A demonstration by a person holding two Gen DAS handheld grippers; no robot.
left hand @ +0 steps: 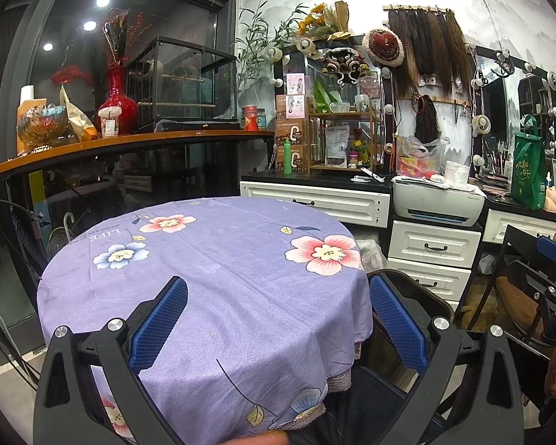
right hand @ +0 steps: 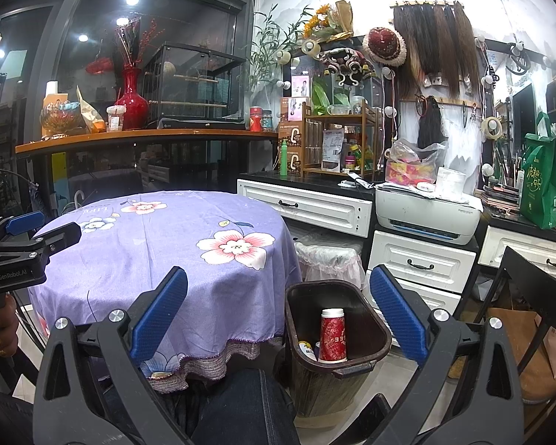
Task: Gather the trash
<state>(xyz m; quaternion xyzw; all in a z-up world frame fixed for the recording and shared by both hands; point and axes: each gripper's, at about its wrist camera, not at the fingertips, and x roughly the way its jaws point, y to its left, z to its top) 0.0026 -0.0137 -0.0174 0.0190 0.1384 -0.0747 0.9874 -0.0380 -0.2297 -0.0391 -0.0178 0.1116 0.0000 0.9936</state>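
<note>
Both grippers spread wide, empty. Red paper cup in bin: likely light, crushable; grasp mid-wall gently.

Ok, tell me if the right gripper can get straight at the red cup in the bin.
Probably yes. The right gripper is open and empty, and the red cup stands upside down in the uncovered brown bin, showing between the fingers. Nothing covers it; the bin's walls may crowd the fingers.
</note>
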